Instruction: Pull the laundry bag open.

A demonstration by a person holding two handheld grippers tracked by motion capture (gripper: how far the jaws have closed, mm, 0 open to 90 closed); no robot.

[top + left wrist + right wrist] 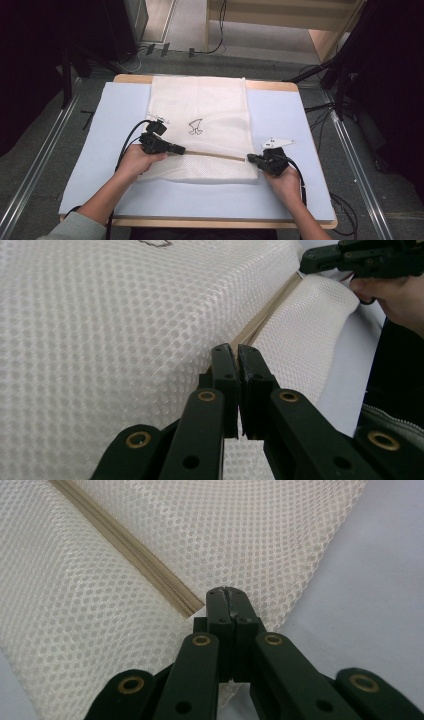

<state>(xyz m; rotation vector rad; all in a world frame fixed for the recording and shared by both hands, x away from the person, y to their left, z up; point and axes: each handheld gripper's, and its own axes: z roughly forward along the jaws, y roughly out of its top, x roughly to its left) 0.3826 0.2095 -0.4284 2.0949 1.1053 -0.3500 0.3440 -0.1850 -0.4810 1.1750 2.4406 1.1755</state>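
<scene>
White honeycomb-mesh bag [200, 125] lies flat mid-table on the pale blue mat [285, 125], w/ a tan zipper [215, 155] across its near end. Left gripper [181, 149] is clamped at the zipper's left end, prob on the pull. Right gripper [250, 159] is pinched tight on mesh by the right end.

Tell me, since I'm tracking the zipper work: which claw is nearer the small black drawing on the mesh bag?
Left. The left claw sits just below and left of the drawing on the mesh bag; the right claw is at the zipper's far end, near the bag's right edge.
</scene>
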